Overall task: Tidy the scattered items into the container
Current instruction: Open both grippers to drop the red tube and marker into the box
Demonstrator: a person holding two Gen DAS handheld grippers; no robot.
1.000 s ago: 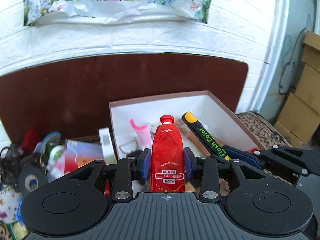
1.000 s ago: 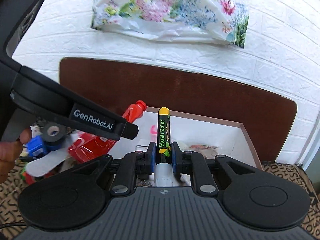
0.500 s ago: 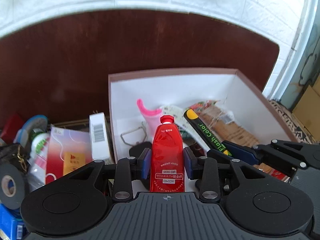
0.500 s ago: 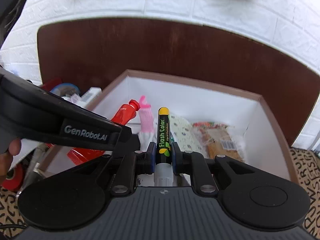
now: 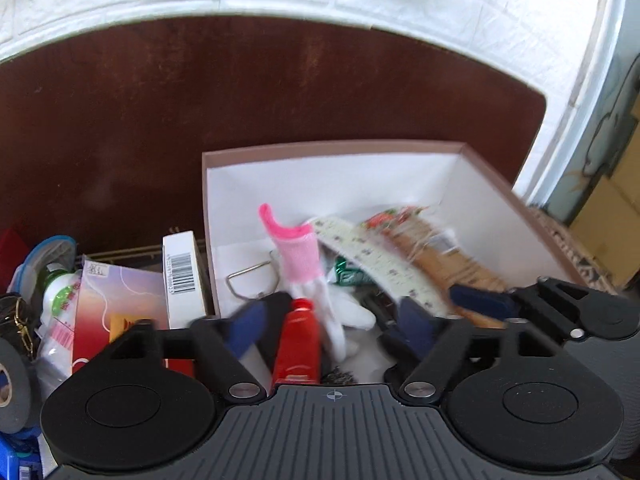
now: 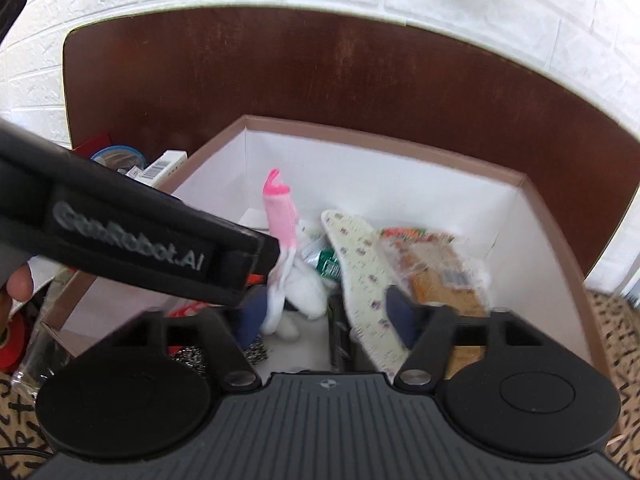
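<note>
- the left tool (image 5: 332,322) stands wide, its jaws having just been opening; the red tube (image 5: 298,348) sits upright between the blue pads (image 5: 246,326) with none pressing on it, so it is released over the near end of the box (image 5: 332,148); it could tip against a pad and be dragged back out if the tool pulls away at a slant
- the right tool (image 6: 328,314) is wide too, jaws just been opening, and nothing shows between them; the marker it carried is not to be made out in the blur, so i cannot tell where it landed; if it fell short of the box floor it may be lying under the tools
- the two tools are close together, the left one's black body (image 6: 132,240) crossing the right wrist view; withdrawing both at once risks a knock that jolts the box
- inside the box the pink and white sock (image 6: 282,248), the patterned insole (image 6: 360,276) and the snack packet (image 6: 436,272) are piled loosely; a dropped item may bounce off them or rest on the slope and slide
- left of the box, still outside it, the white carton (image 5: 182,276), the pink booklet (image 5: 116,304) and the black tape roll (image 5: 12,384) crowd the wall; a sweep of the left tool could push them off the table
- beyond, the brown board (image 5: 240,88) stands behind the box, leaving no room to overshoot
</note>
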